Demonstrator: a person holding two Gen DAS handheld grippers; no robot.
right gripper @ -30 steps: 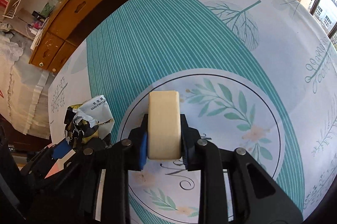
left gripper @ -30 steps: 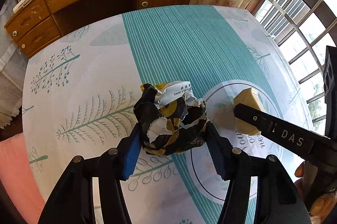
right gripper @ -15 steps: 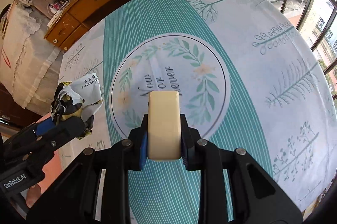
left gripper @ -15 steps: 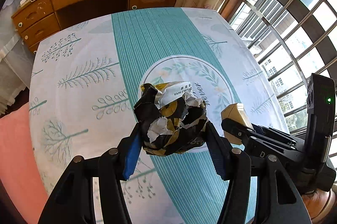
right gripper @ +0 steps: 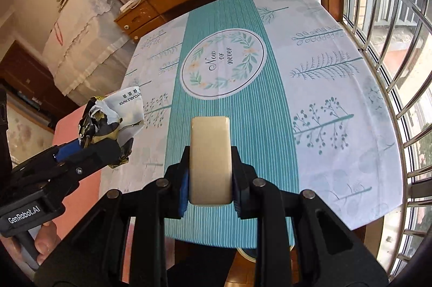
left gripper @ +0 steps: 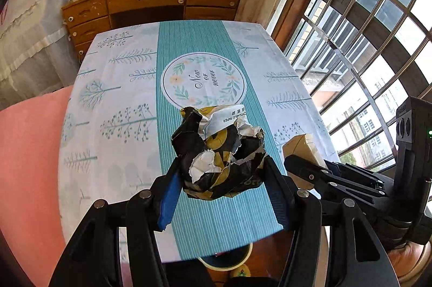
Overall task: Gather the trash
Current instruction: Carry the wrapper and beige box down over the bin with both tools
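My left gripper (left gripper: 220, 179) is shut on a crumpled black, yellow and white paper wrapper (left gripper: 220, 152) and holds it in the air above the table's near edge. The wrapper also shows in the right wrist view (right gripper: 110, 119), held by the left gripper (right gripper: 108, 143) at the left. My right gripper (right gripper: 210, 173) is shut on a beige rectangular block (right gripper: 210, 160), also lifted over the near edge. In the left wrist view the block (left gripper: 302, 149) and the right gripper (left gripper: 299, 162) sit just right of the wrapper.
The table (left gripper: 121, 87) has a white and teal tree-print cloth. A round bin rim (left gripper: 229, 260) shows below its near edge, also in the right wrist view (right gripper: 244, 253). A wooden desk (left gripper: 151, 3) stands behind, barred windows (left gripper: 364, 43) at right, a pink seat (left gripper: 29, 152) at left.
Both grippers have lifted and pulled back toward the table's near edge, each still holding its item. The whole table and the bin rim below have come into view.
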